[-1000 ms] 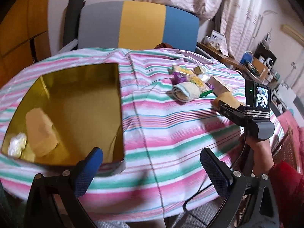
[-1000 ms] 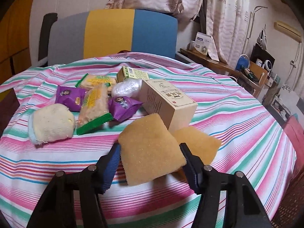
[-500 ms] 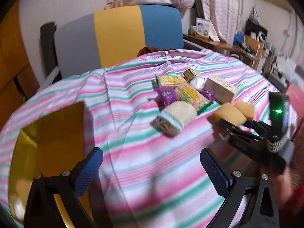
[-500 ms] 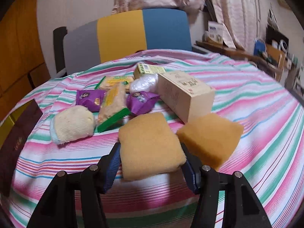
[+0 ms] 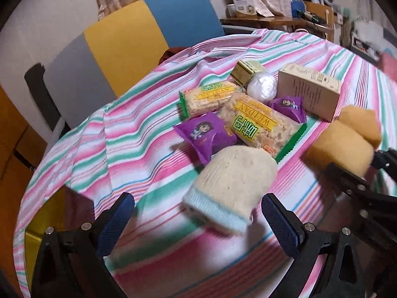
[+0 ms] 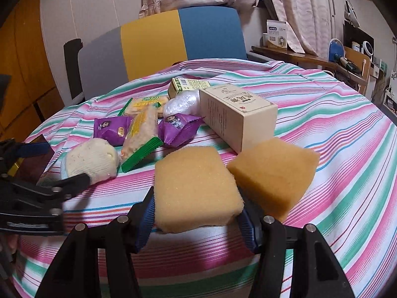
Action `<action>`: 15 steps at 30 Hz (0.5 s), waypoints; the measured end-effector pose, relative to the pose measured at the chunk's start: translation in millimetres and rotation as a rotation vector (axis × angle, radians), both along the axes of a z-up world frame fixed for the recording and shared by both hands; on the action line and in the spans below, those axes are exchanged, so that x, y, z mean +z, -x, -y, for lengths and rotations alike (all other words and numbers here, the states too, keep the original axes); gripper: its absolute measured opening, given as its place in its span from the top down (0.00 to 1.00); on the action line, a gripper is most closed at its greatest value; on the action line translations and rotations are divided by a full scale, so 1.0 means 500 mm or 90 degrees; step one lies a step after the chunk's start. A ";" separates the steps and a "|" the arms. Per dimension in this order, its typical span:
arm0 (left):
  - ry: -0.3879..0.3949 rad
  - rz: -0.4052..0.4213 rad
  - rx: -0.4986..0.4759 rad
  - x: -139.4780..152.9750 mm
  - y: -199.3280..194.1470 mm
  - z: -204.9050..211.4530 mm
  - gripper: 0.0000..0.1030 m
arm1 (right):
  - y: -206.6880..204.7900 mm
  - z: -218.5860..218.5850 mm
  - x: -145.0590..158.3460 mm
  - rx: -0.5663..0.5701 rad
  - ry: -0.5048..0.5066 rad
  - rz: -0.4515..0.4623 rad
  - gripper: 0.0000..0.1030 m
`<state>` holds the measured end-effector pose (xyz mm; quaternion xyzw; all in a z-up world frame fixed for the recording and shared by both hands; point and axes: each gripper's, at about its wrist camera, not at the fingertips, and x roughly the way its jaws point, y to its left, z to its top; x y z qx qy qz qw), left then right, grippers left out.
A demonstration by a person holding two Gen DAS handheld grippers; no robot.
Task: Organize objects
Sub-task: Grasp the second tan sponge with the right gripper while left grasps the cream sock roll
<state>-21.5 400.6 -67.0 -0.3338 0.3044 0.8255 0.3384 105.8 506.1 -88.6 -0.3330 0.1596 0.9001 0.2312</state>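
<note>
A pile of objects lies on the striped tablecloth [image 5: 139, 134]: a cream rolled sock [image 5: 233, 181] [image 6: 91, 159], two purple snack packets [image 5: 206, 134] [image 6: 177, 129], two rice-cracker packs [image 5: 260, 126], a beige carton [image 5: 310, 92] [image 6: 235, 114], a white plastic ball [image 5: 263, 85] and two yellow sponges. My right gripper [image 6: 198, 213] is shut on the nearer sponge [image 6: 196, 183] [image 5: 340, 146]; the other sponge [image 6: 275, 173] lies beside it. My left gripper [image 5: 198, 221] is open, its fingers on either side of the sock's near end.
A gold-lined box [image 5: 34, 238] sits at the table's near left edge, mostly out of view. A chair with a grey, yellow and blue back [image 6: 173, 44] stands behind the table. A cluttered wooden shelf [image 6: 310, 57] is at the back right.
My left gripper has swung right from over the gold box and moved up to the sock. My right gripper has closed on the near sponge.
</note>
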 end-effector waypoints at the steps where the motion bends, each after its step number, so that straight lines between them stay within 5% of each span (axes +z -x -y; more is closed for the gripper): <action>1: 0.002 -0.013 -0.013 -0.006 -0.002 -0.007 0.00 | 0.000 0.000 0.000 0.000 0.000 0.000 0.42; 5: -0.030 -0.012 -0.031 -0.015 -0.006 -0.009 0.11 | -0.001 -0.001 -0.001 -0.001 0.002 -0.002 0.42; 8: -0.082 0.063 -0.032 -0.024 -0.001 0.005 0.37 | -0.001 -0.001 -0.001 -0.001 0.001 -0.002 0.42; 15: -0.137 0.071 -0.004 -0.025 -0.013 0.034 0.44 | -0.001 0.000 0.000 -0.003 -0.004 -0.002 0.42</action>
